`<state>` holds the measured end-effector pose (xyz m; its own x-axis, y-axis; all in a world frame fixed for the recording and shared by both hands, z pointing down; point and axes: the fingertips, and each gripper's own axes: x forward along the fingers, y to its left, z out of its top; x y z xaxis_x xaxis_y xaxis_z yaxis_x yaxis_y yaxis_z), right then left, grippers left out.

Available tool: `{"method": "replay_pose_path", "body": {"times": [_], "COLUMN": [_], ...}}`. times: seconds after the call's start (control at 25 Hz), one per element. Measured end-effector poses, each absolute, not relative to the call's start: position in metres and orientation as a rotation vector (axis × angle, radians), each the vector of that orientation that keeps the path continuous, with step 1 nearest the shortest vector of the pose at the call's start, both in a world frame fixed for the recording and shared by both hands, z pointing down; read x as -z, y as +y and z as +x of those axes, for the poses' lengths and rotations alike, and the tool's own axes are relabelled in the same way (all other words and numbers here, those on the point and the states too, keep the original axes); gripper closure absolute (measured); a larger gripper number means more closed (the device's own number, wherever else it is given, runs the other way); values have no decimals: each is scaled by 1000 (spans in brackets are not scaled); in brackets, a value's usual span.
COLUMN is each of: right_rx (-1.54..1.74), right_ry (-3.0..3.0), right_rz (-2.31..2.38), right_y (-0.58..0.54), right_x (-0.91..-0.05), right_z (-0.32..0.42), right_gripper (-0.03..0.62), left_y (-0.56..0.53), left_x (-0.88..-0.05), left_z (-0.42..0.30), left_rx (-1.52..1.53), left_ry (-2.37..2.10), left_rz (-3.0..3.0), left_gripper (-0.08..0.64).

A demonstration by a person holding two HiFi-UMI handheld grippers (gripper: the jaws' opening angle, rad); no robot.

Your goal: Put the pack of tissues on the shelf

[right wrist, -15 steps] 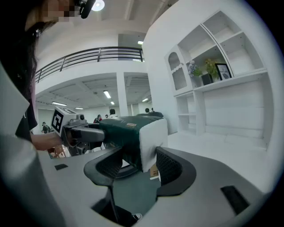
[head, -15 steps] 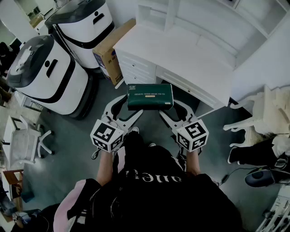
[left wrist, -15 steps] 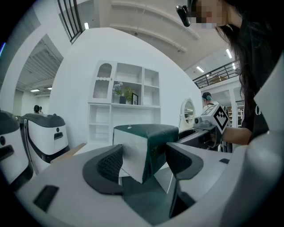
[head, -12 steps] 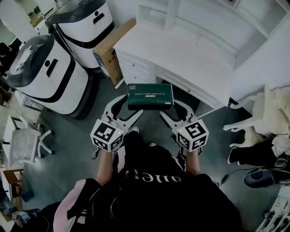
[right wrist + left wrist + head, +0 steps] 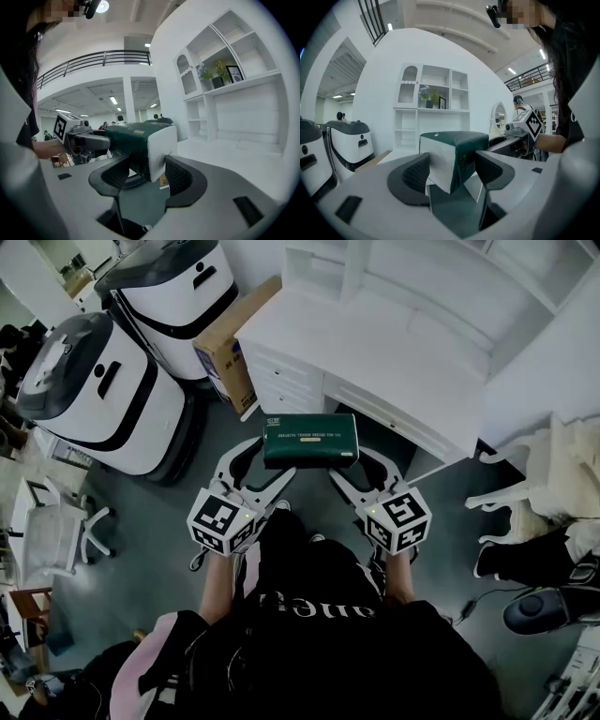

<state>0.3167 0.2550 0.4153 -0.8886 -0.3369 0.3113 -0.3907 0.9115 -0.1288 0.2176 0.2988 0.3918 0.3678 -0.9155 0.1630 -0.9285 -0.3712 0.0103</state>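
Observation:
A dark green pack of tissues (image 5: 310, 440) hangs level in the air between my two grippers, in front of the white desk (image 5: 375, 343). My left gripper (image 5: 275, 456) is shut on the pack's left end, and my right gripper (image 5: 349, 463) is shut on its right end. In the left gripper view the pack's white end and corner (image 5: 450, 154) sit between the pads of the left gripper (image 5: 452, 168). The right gripper view shows the pack (image 5: 140, 140) wedged between the jaws of the right gripper (image 5: 149, 173). The white shelf unit (image 5: 433, 93) (image 5: 234, 70) rises behind the desk.
Two white and black machines (image 5: 94, 390) (image 5: 173, 296) stand at the left, with a cardboard box (image 5: 230, 343) against the desk's drawers. An office chair (image 5: 56, 531) is at the far left and a white chair (image 5: 544, 474) at the right. The shelf holds a plant and a frame (image 5: 220, 75).

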Motion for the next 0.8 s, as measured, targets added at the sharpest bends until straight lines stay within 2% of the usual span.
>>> {"method": "replay_pose_path", "body": {"times": [0.4,0.8], "right_rx": [-289,-316], "right_ry": [-2793,-2768], "right_rz": [490,477], "right_y": [247,205], "right_x": [-425,-436], "right_z": [307,259], "right_gripper": [327,327], "left_y": [294,252], "left_x": [-398,-408], "left_z": [211,163], "left_rx": [-260,-276], "left_ry": [-1738,-1734], "left_rz": [2475,2455], "left_gripper": [244,244]}}
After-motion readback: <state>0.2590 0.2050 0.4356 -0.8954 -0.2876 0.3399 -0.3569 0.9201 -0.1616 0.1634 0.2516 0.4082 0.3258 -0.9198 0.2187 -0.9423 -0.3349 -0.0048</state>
